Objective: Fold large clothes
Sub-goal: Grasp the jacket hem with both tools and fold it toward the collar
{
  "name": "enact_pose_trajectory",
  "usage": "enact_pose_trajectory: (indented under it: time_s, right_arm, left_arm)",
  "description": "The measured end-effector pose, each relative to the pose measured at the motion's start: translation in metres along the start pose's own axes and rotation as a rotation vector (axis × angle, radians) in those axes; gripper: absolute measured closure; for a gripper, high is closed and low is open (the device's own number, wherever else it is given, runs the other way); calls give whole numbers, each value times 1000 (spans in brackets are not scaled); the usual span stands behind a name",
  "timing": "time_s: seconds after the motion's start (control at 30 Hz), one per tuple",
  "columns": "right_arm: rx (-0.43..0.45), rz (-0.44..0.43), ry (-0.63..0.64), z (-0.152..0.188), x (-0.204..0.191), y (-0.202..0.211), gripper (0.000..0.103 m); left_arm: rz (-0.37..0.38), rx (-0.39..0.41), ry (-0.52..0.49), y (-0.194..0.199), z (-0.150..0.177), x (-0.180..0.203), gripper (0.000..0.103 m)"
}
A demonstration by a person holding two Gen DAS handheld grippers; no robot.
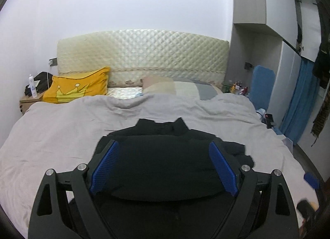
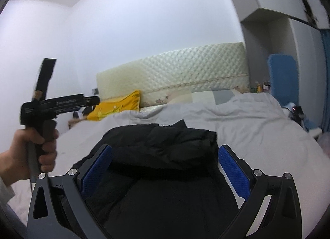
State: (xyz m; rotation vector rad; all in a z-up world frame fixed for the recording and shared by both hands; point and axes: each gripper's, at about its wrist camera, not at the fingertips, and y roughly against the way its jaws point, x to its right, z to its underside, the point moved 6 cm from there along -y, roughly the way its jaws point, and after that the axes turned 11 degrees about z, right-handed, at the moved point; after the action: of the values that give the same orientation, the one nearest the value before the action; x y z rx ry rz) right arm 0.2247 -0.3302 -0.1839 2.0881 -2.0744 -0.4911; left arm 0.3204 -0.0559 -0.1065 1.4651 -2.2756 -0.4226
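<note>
Both tools are spread wide and empty: your left tool (image 1: 163, 164) hangs over the black padded jacket (image 1: 165, 156) with its blue ribbed pads (image 1: 105, 166) apart on either side of the bulk, and your right tool (image 2: 165, 169) does the same, pads clear of the cloth. That jacket lies on the pale grey duvet (image 1: 61, 131) of the bed, near its foot and about the middle, already doubled into a thick bundle with a collar-like edge showing at the far end. I judge the fold close to done; what remains looks like squaring it up or one last fold. For that, you would lower a tool to a near edge, pinch a full layer rather than a loose skin of fabric, and carry it far across without dragging the duvet. Your left hand (image 2: 31, 152) on its grip shows at the left of the right wrist view. Lettering on that tool's body is too blurred to read; the yellow pillow (image 1: 78, 86) bears a crown figure, no legible words.
</note>
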Motion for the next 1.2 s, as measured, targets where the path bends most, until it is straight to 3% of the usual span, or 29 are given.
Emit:
enact_pose_trajectory:
  time_s: [0.17, 0.3, 0.57, 1.03, 1.2]
  right_arm:
    - [-57, -18, 5, -15, -8, -67, 1]
    - [-104, 2, 23, -14, -14, -123, 10]
    - [-240, 67, 60, 29, -17, -230, 11]
    - [-259, 74, 86, 75, -4, -283, 3]
    - [-282, 101, 106, 83, -4, -295, 2]
  left_arm:
    - [-16, -28, 7, -26, 8, -38, 14]
    - [-47, -62, 7, -61, 22, -68, 14]
    - [-77, -187, 22, -145, 72, -110, 15]
    - [-29, -178, 36, -189, 104, -118, 9]
    - [-58, -190, 6, -191, 106, -114, 9]
